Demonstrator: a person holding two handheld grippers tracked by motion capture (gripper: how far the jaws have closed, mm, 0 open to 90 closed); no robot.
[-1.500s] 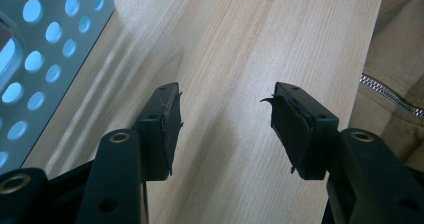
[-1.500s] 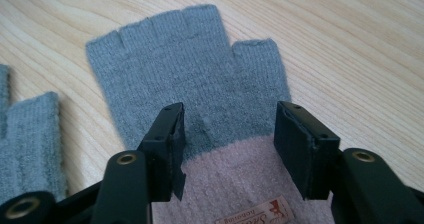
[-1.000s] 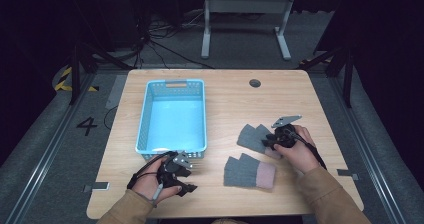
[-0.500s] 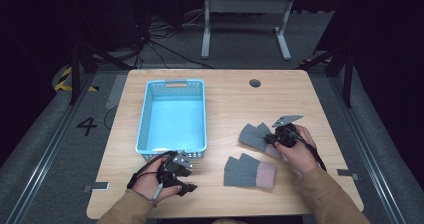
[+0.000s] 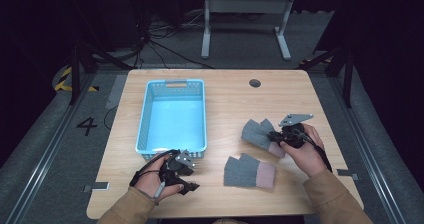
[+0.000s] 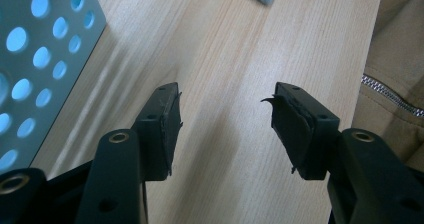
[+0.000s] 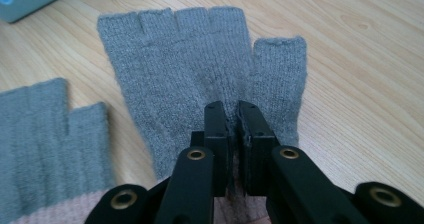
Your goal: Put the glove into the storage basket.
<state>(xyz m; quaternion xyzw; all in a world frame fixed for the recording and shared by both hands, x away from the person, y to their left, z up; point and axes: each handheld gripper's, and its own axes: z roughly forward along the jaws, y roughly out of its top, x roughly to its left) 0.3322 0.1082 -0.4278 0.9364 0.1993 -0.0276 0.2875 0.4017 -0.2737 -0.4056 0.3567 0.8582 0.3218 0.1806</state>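
Right gripper (image 5: 272,136) pinching the farther grey glove (image 5: 257,133), jaws having just closed together on a fold of knit near the cuff end; in the right gripper view, pressed tight on the fabric at the palm of this glove (image 7: 200,79), with its cut-off fingers spread flat on the wooden table (image 5: 230,99) and pointing away from the jaws. Second grey glove (image 5: 248,172) with pink cuff lying flat nearer the table's front edge, just beside the held one, not touched. Left gripper (image 5: 189,178) resting low near the front corner of the blue basket (image 5: 145,124), jaws spread apart, only bare wood between them. Basket wall close at its side.
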